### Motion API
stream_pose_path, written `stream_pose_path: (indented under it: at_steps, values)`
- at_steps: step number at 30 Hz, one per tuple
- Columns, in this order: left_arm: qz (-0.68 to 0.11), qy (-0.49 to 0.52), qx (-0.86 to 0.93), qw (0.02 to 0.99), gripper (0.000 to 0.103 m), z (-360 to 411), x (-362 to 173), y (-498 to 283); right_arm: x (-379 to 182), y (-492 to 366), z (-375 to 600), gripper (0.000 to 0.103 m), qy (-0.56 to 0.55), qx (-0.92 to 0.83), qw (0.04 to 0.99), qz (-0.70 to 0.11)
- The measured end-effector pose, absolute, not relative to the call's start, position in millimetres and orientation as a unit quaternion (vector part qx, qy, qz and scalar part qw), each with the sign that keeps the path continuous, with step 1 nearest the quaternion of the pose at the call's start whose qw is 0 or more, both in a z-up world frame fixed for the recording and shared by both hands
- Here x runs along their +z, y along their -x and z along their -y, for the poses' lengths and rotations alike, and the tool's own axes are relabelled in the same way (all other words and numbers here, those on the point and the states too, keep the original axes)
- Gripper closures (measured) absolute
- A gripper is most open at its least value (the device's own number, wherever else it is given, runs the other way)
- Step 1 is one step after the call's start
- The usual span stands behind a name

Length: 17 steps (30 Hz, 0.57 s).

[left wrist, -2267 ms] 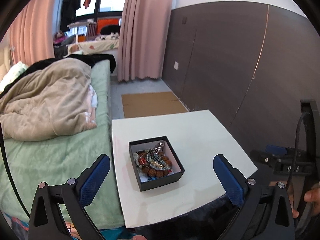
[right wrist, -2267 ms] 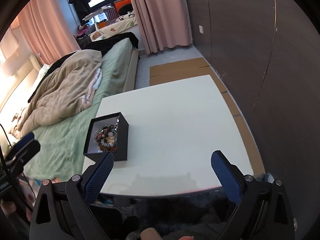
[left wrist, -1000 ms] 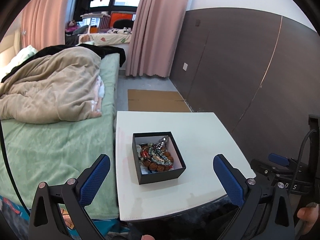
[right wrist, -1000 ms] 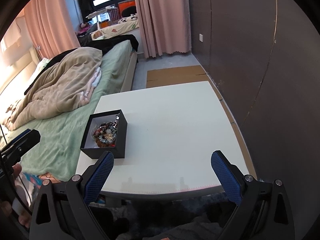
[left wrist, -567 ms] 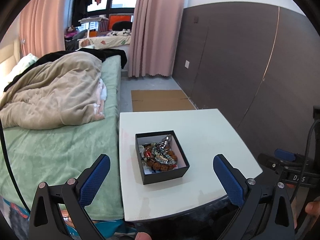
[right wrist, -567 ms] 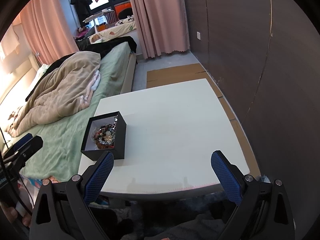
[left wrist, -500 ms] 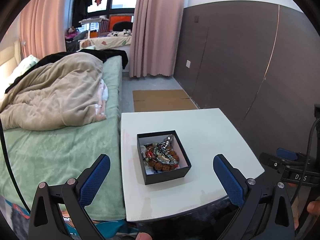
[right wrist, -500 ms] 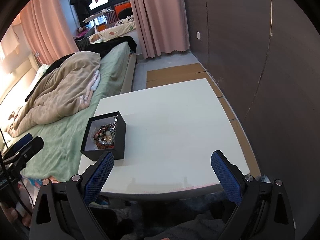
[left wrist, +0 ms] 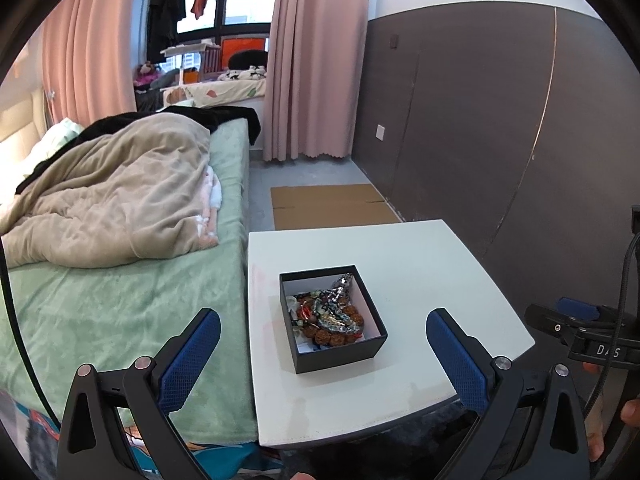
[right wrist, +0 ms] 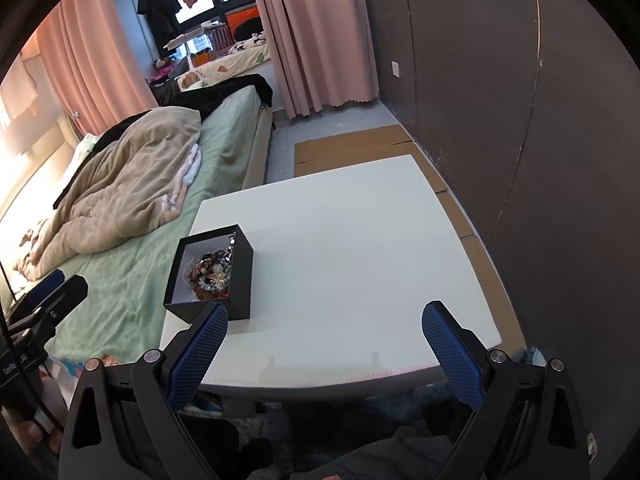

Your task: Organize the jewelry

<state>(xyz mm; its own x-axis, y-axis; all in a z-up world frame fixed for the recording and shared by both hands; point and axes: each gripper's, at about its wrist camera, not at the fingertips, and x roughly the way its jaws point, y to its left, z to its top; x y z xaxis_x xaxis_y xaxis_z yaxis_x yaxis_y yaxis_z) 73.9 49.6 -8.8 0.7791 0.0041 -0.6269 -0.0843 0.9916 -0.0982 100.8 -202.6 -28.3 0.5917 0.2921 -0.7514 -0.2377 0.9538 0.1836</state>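
Observation:
A black open box (left wrist: 336, 346) with a white lining sits on the white table (left wrist: 420, 264), near its left edge. It holds a tangle of jewelry (left wrist: 328, 314): bead bracelets and silver chains. The box also shows in the right wrist view (right wrist: 236, 276), with the jewelry (right wrist: 210, 270) inside. My left gripper (left wrist: 322, 346) is open and empty, held above the table's near edge in front of the box. My right gripper (right wrist: 324, 334) is open and empty, above the near edge, to the right of the box.
A bed (left wrist: 100, 292) with a green sheet and a beige duvet (left wrist: 112, 196) touches the table's left side. A dark panelled wall (left wrist: 500, 140) runs along the right. Flat cardboard (left wrist: 332, 206) lies on the floor beyond the table. Pink curtains (left wrist: 316, 60) hang at the back.
Both grippers have drifted slightly; the box has shifted a little right in the left view and sits closer in the right view. Both stay open. The box has not moved on the table.

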Motion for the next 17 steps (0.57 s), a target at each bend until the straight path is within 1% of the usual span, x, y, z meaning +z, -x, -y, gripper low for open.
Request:
stream_pose_path:
  at_steps: [17]
  values:
    - [-0.334,0.055,0.036,0.940,0.000,-44.7,-9.2,-73.4,-27.3,-102.4,211.8,0.005,-0.048,0.156,0.886,-0.434]
